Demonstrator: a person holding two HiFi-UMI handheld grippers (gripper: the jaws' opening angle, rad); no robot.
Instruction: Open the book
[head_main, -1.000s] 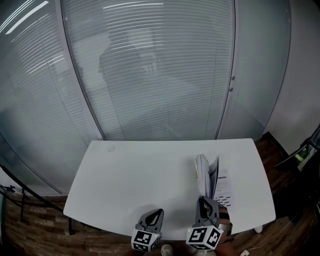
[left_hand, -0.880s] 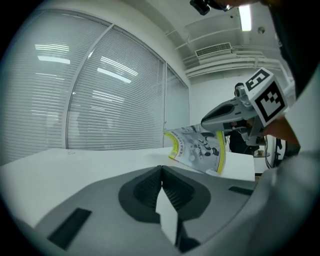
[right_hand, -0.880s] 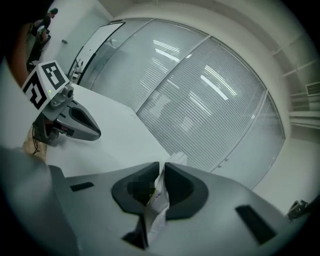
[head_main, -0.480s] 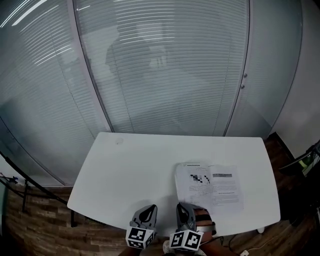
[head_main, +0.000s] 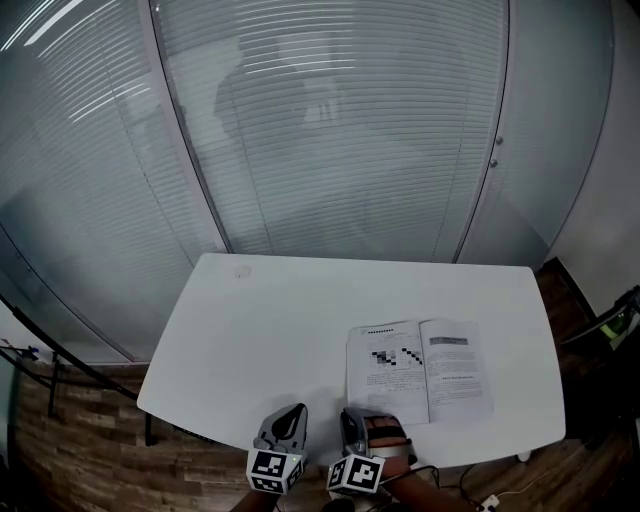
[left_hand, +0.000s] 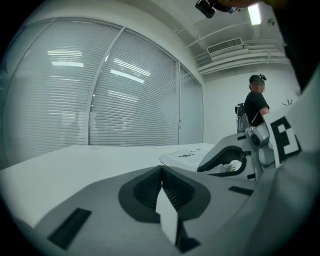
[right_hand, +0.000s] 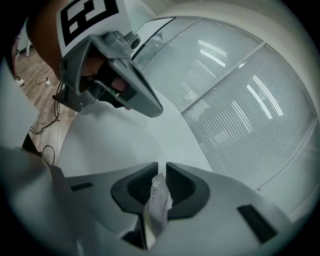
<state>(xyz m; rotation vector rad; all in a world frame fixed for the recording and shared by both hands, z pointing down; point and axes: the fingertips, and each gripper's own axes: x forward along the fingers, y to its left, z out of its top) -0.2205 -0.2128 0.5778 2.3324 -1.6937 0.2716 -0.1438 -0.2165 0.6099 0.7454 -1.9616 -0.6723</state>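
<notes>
Right gripper (head_main: 354, 414) is easing its jaws apart, showing a narrow slit with only a small whitish scrap low in the gap and no page. Just beyond it, toward 1 o'clock, the thin white paper book (head_main: 420, 372) is lying open and flat, its spine running 12 to 6 and its matte printed pages spreading 9 to 3. At 9 o'clock the left gripper (head_main: 293, 412) is hovering farther off, jaws pressed together on nothing, over the smooth white rounded table (head_main: 250, 320), so the opening is looking finished
</notes>
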